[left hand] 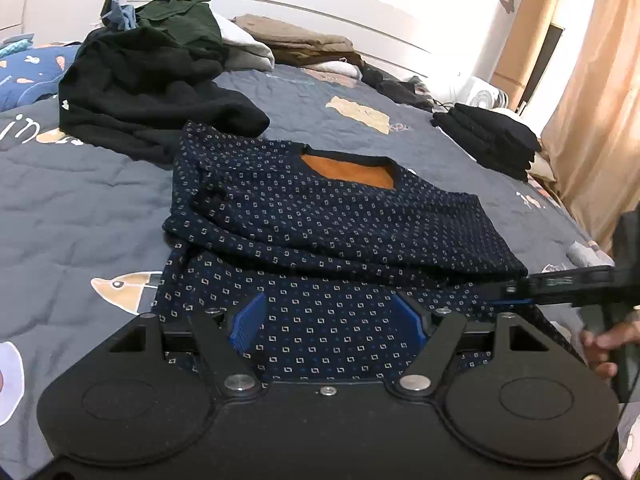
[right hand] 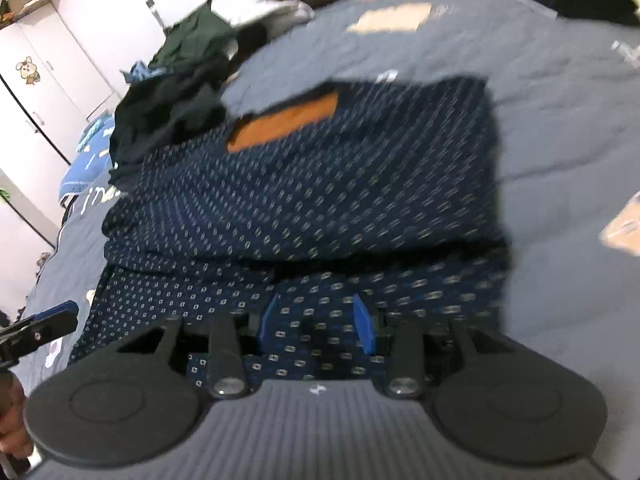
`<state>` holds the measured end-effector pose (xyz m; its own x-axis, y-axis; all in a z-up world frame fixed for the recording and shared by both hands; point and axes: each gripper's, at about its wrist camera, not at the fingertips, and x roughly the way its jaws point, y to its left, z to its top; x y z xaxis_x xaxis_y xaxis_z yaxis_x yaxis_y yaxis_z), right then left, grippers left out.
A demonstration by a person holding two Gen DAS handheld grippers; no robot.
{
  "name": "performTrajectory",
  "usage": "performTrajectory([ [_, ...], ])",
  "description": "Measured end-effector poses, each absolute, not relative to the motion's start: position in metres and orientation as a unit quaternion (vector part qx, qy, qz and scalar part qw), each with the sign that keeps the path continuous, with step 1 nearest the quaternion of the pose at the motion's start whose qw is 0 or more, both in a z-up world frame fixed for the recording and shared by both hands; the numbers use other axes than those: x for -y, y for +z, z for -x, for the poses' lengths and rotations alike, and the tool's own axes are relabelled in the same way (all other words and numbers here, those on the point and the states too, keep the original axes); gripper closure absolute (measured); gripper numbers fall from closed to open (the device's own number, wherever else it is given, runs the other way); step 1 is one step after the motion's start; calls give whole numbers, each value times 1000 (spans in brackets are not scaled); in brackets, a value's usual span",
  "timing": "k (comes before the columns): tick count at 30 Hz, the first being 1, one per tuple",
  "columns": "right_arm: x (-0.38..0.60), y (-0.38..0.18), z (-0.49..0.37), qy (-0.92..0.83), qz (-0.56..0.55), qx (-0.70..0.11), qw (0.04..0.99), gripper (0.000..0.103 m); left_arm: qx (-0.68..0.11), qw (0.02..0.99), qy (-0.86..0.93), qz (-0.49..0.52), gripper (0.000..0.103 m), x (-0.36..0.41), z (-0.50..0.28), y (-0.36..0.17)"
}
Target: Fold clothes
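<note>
A navy sweater with a small square pattern and an orange lining at the neck (left hand: 320, 216) lies on the bed, its sleeves folded across the body. It also shows, blurred, in the right wrist view (right hand: 320, 184). My left gripper (left hand: 326, 320) is open, its blue pads spread over the sweater's near hem. My right gripper (right hand: 320, 322) is open with its blue pads over the hem; it shows from the side in the left wrist view (left hand: 516, 296) at the sweater's right edge. My left gripper shows at the lower left of the right wrist view (right hand: 60, 316).
A grey-blue quilt (left hand: 80, 208) covers the bed. A heap of black and green clothes (left hand: 152, 80) lies behind the sweater on the left. Folded black clothes (left hand: 488, 140) are stacked at the right edge. Tan clothes (left hand: 304, 44) lie by the headboard. Curtains (left hand: 600, 100) hang at the right.
</note>
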<state>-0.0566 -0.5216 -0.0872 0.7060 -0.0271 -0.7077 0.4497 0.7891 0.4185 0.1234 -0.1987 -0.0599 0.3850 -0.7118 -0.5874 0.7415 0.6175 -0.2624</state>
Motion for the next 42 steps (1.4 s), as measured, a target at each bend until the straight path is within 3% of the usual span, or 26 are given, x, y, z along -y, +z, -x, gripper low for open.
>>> performTrajectory([
  [13,518,-87,38,-226,-237,-303,895,62,-349,826,-442,-29,33,206,-115,-66],
  [18,517,-66,46,-247,-227,-237,912,62,-345,827,-442,-28,32,208,-115,-66],
  [22,526,-69,46,-248,-240,-229,910,61,-309,825,-467,-79,31,229,-103,-70],
  [25,529,-79,45,-252,-251,-240,904,61,-285,799,-516,-115,36,255,-86,-75],
  [27,531,-80,47,-251,-258,-235,903,61,-279,785,-538,-129,53,275,-79,-79],
  [30,535,-80,52,-248,-269,-227,903,61,-289,771,-552,-131,67,309,-78,-87],
  [42,529,-65,59,-195,-147,-340,908,60,-308,768,-545,-138,67,364,-92,-107],
])
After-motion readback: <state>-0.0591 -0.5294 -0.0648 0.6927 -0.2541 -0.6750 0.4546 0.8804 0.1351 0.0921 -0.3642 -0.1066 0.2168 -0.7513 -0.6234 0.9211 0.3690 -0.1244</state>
